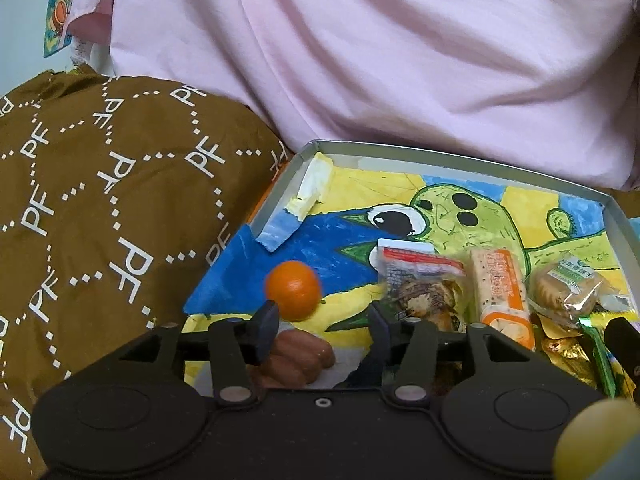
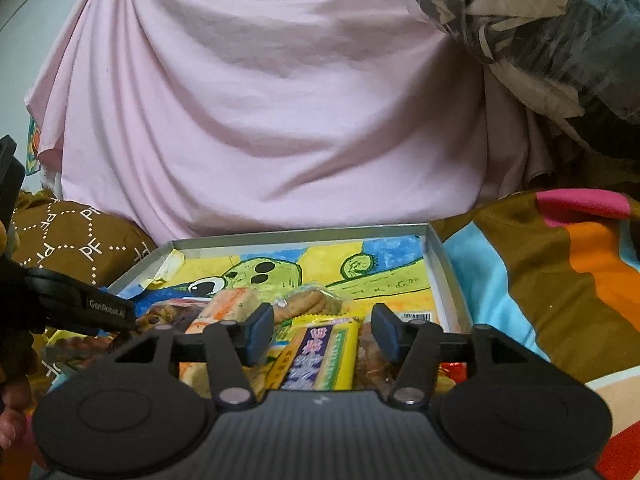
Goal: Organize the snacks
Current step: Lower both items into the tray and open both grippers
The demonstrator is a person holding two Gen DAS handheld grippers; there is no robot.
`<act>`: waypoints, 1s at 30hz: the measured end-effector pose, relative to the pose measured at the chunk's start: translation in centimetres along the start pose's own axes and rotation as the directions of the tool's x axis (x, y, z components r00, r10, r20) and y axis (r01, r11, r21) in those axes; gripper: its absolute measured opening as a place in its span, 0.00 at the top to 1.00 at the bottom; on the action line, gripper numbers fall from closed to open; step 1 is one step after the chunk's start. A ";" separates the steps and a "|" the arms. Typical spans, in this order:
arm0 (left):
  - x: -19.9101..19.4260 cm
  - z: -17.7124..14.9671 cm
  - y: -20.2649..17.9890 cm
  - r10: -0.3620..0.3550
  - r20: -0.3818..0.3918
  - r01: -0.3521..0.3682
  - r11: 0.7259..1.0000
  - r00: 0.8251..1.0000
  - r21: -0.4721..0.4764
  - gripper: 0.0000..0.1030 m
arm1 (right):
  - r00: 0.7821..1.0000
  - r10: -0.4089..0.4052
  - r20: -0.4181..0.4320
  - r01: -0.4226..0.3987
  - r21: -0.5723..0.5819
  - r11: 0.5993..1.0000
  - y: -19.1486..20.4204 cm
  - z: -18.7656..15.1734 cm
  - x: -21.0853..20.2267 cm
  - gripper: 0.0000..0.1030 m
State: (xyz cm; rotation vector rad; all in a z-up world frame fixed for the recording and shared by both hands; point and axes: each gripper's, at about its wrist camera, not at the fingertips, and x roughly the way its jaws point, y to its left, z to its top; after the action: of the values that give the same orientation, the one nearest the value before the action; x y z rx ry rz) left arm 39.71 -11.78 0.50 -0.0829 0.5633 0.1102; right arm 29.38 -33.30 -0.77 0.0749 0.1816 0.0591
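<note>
I see the snacks gathered in a shallow grey box (image 1: pixel 618 216) lined with a crayon drawing of a green creature on yellow and blue. Along its near right part lie a clear pack of dark pastry (image 1: pixel 420 284) with a red and white label, an orange-and-white cracker bar (image 1: pixel 502 288) just to its right, and a wrapped round biscuit (image 1: pixel 568 290) further right, with gold and green wrappers near the right edge. A small orange fruit (image 1: pixel 293 289) sits alone on the blue patch to the left, and a reddish-brown sausage pack (image 1: pixel 298 360) lies nearest.

My left gripper (image 1: pixel 324 328) has its tongs apart above the sausage pack, and I cannot see either pad pressing on it. My right gripper (image 2: pixel 322 338) also stands with tongs apart, over a yellow snack bar (image 2: pixel 320 356) with a purple label; the pads sit clear of its sides.

Beyond the far rim of the box rises a large pink cloth (image 2: pixel 256 100). To the left is a brown quilt (image 1: pixel 100 200) printed with white letters, and to the right a striped blanket (image 2: pixel 560 272) in brown, orange, pink and light blue.
</note>
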 end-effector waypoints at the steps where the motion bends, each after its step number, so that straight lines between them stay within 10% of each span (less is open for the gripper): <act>1: 0.0 0.0 0.1 0.005 -0.001 -0.005 1.000 1.000 -0.007 0.45 | 1.000 0.000 -0.003 0.000 0.000 1.000 0.0 0.0 0.1 0.40; 30: -2.9 -0.3 0.7 0.069 0.132 -0.064 0.997 0.989 -0.040 0.01 | 0.998 -0.010 0.059 0.008 0.018 1.000 0.3 1.0 -1.1 0.07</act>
State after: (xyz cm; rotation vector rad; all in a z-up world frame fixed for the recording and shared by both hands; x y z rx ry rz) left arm 37.06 -11.39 1.81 -0.0906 0.4302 0.1893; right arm 28.49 -33.11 0.39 0.0935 0.1236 0.0462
